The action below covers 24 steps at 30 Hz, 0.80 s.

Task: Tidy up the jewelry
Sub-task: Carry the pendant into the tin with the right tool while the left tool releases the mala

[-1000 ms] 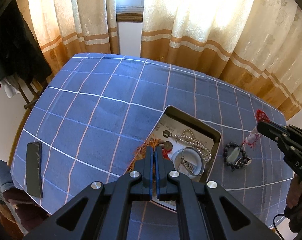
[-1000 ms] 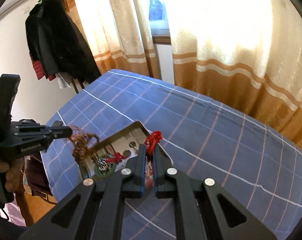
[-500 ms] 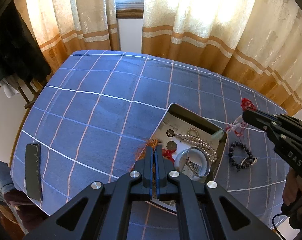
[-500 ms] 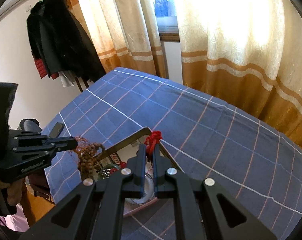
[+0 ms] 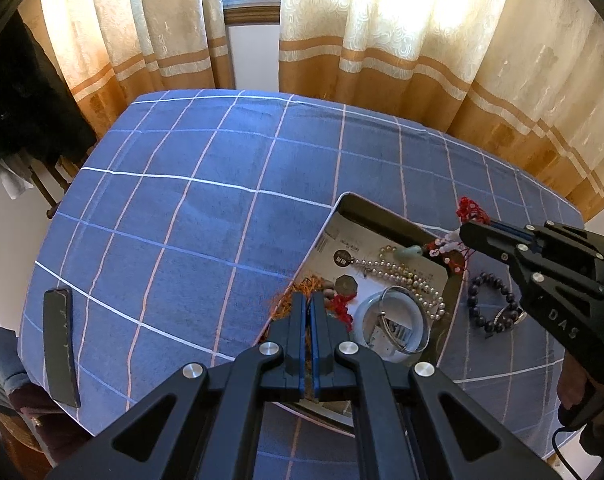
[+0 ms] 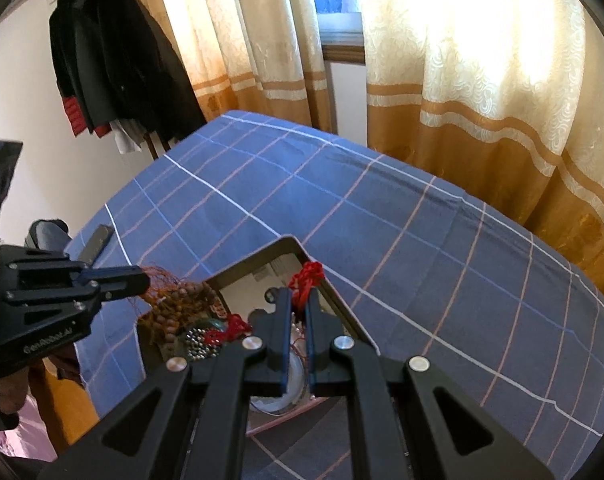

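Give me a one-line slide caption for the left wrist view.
Right gripper carries a red-corded pendant over the jewelry tray; a dark bead bracelet lies outside.

The worktop (image 5: 206, 208), under blue checked cloth, carried a tray (image 5: 385, 216) ahead of the left claw (image 5: 310, 312), a dark bead bracelet (image 5: 491, 300) right of it, and a black phone (image 5: 60, 340) far left.

Matt checked cloth (image 5: 206, 208), glossy pearl necklace (image 5: 405, 276), shiny metal bangle (image 5: 397, 320).
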Tool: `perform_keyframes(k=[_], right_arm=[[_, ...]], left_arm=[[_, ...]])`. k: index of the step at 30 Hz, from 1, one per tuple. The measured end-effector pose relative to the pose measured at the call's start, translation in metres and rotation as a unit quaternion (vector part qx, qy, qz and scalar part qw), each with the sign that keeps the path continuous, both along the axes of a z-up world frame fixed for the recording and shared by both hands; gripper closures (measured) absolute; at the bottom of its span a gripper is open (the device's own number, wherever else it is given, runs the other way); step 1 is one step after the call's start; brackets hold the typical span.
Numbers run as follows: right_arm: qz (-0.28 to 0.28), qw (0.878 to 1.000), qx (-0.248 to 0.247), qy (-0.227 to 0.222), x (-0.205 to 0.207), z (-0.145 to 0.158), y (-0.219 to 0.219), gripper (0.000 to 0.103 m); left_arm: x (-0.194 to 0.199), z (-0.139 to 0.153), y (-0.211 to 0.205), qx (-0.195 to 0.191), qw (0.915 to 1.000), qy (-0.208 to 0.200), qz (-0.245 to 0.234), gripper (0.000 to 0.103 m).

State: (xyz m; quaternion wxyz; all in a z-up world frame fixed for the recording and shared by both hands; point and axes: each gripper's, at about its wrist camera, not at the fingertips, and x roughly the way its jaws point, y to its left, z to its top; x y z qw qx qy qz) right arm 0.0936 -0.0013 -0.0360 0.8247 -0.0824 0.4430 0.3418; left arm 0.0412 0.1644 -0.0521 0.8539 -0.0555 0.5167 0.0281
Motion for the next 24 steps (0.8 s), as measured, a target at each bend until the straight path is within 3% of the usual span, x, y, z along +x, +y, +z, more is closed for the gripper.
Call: perform_keyframes(k=[24], right_arm=[[-0.002,0.999,-0.038,0.017,-0.002,-0.031,-0.004,0.094]], left_arm=[[0.001,-0.021,-0.009,0.005,0.9994,0.034,0.001,0.101]])
